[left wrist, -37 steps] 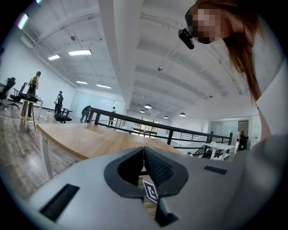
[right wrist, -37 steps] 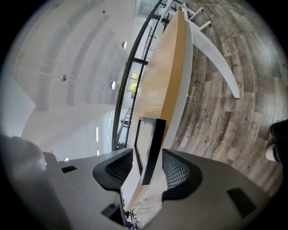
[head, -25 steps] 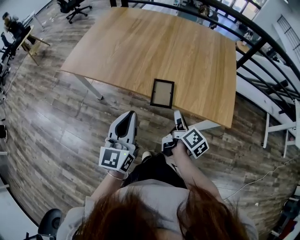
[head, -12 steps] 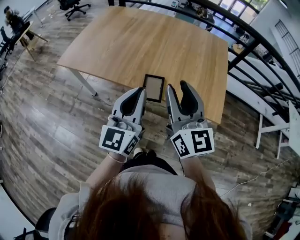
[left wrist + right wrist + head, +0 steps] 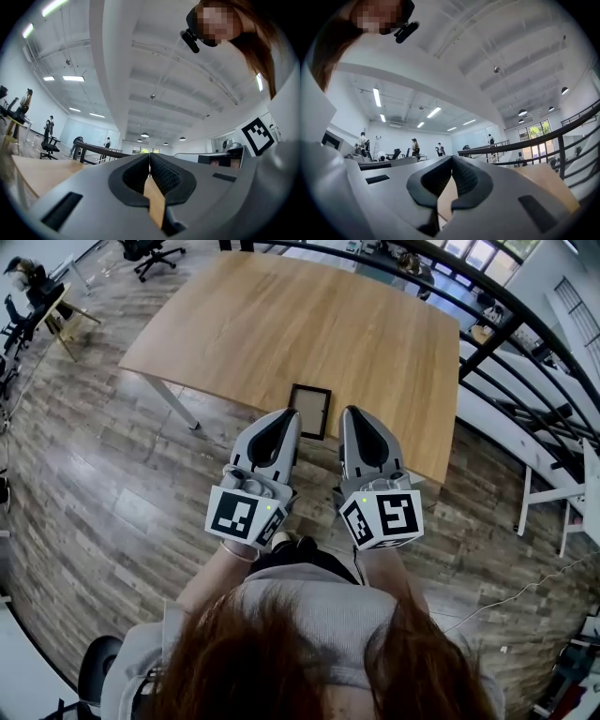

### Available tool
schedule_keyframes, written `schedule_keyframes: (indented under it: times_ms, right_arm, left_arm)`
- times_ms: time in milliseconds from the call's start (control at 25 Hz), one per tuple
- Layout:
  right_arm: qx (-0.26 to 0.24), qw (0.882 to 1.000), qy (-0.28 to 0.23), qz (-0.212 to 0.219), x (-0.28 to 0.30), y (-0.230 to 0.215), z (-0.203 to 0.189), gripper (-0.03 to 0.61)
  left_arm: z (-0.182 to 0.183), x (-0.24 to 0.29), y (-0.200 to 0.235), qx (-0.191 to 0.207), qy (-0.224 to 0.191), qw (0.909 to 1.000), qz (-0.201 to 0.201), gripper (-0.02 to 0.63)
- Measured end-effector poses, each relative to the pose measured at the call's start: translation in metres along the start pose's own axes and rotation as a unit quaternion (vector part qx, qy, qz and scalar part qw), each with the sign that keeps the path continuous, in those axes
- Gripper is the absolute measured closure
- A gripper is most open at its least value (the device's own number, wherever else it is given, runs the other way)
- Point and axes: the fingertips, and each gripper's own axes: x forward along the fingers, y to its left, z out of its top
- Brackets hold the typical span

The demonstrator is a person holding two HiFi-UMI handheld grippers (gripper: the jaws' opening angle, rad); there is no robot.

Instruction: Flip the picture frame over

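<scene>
The picture frame (image 5: 310,411) is seen lying flat at the near edge of the wooden table (image 5: 281,324), a dark border around a tan panel. In the head view it is framed between the tips of the two grippers, which are held side by side above the wood-plank floor (image 5: 84,474), just short of the table's edge. The left gripper (image 5: 284,418) is shown closed, its ribbed pads pressed together with nothing caught between them. The right gripper (image 5: 354,418) is likewise closed; its jaws have just been closing, and nothing is held in them. A marker cube (image 5: 246,516) is carried at the back of each gripper, nearest the person.

Beyond the table's far and right sides a dark curved railing (image 5: 506,329) is seen. An office chair (image 5: 150,251) is placed well beyond the table's far left corner. In both gripper views people (image 5: 415,146) are made out standing far off in the room.
</scene>
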Motion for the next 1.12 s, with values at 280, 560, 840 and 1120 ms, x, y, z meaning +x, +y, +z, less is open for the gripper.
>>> schedule_keyframes:
  times_ms: [280,560,840,1120]
  right_arm:
    - [0.013,1.000,0.015,0.012,-0.001,0.004,-0.009,0.562]
    - [0.011,1.000,0.021,0.014,0.002,0.007,-0.012,0.563]
    - [-0.004,1.000,0.022,0.018,0.004,0.015,-0.012,0.563]
    - [-0.002,1.000,0.021,0.020,0.005,0.018,-0.014,0.563]
  left_arm:
    - [-0.006,-0.003,-0.003,-0.002,0.005,1.0000,0.003,0.604]
    - [-0.007,-0.001,-0.001,-0.005,0.006,1.0000,0.003,0.605]
    - [-0.006,-0.005,0.004,-0.015,0.003,0.9998,0.009,0.606]
    - [-0.007,-0.006,0.007,-0.017,0.002,0.9998,0.011,0.604]
